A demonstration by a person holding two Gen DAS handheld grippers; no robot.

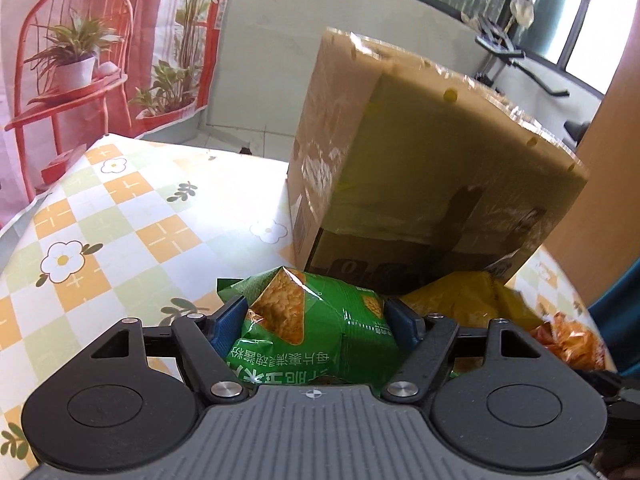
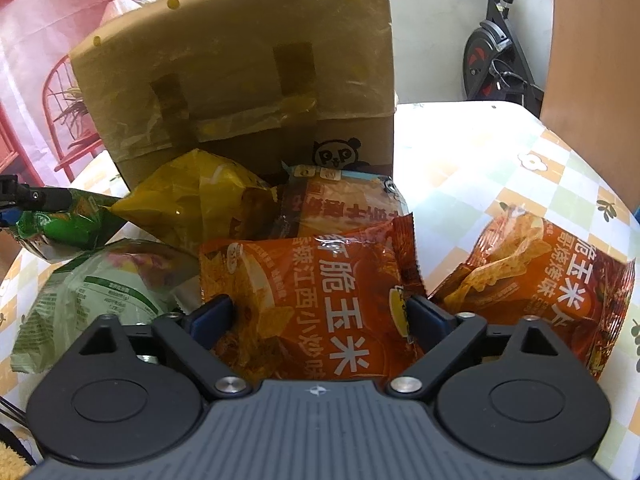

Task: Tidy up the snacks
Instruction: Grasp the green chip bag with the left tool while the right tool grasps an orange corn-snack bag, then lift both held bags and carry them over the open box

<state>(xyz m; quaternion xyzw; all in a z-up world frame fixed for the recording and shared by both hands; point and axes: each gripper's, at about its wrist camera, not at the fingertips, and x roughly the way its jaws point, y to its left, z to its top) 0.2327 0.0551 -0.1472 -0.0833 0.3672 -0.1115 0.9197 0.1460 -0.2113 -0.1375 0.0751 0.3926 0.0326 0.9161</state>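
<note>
My left gripper (image 1: 314, 316) is shut on a green snack bag (image 1: 316, 328), held in front of a taped cardboard box (image 1: 420, 160). A yellow bag (image 1: 460, 300) lies just right of it. My right gripper (image 2: 320, 316) is shut on an orange corn-chip bag (image 2: 316, 304) in front of the same box (image 2: 240, 72). The green bag (image 2: 68, 224) and the left gripper's tip show at the left edge of the right wrist view. A yellow bag (image 2: 196, 200), a brown-and-blue bag (image 2: 344, 204), a pale green bag (image 2: 96, 292) and a second orange bag (image 2: 548, 288) lie around.
The table has a checked floral cloth (image 1: 132, 216). A wooden panel (image 2: 592, 80) stands at the right. An exercise bike (image 2: 496, 56) is behind the table. A printed backdrop with a red chair (image 1: 72, 60) hangs at the left.
</note>
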